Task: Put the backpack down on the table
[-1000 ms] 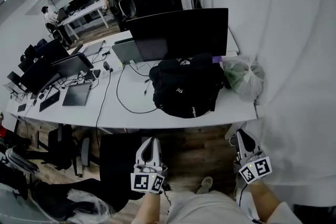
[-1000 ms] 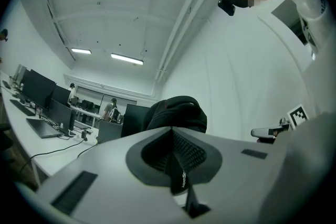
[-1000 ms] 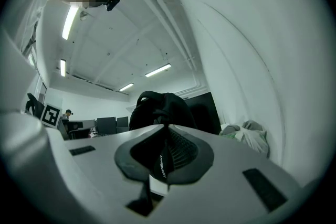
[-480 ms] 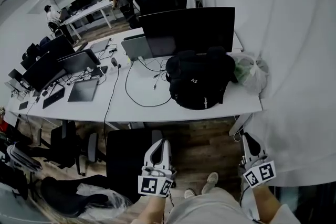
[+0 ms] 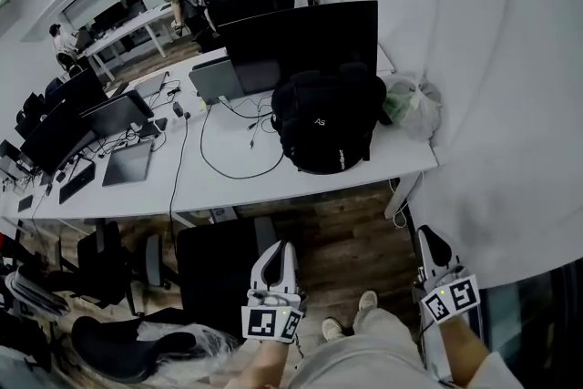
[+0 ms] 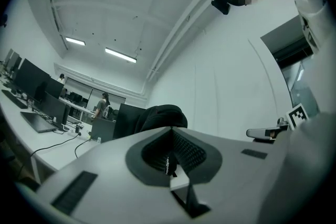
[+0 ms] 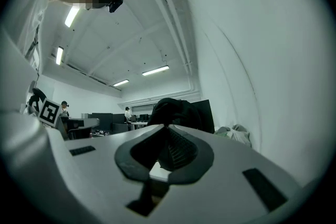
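Observation:
The black backpack (image 5: 325,119) stands on the white table (image 5: 237,180), just in front of a dark monitor; its top shows over my jaws as the backpack (image 6: 160,115) in the left gripper view and the backpack (image 7: 175,112) in the right gripper view. My left gripper (image 5: 273,258) and right gripper (image 5: 430,244) are held low near my body, well short of the table's front edge. Both have their jaws shut with nothing between them.
A large monitor (image 5: 302,37), a laptop (image 5: 219,81), cables (image 5: 219,164) and a plastic bag (image 5: 408,103) share the table. A black office chair (image 5: 217,264) stands at the left gripper. A white wall (image 5: 510,87) runs along the right. People stand far back.
Both grippers and my view have drawn back from the table, so the backpack and table sit farther up the head view. The jaws have stayed shut.

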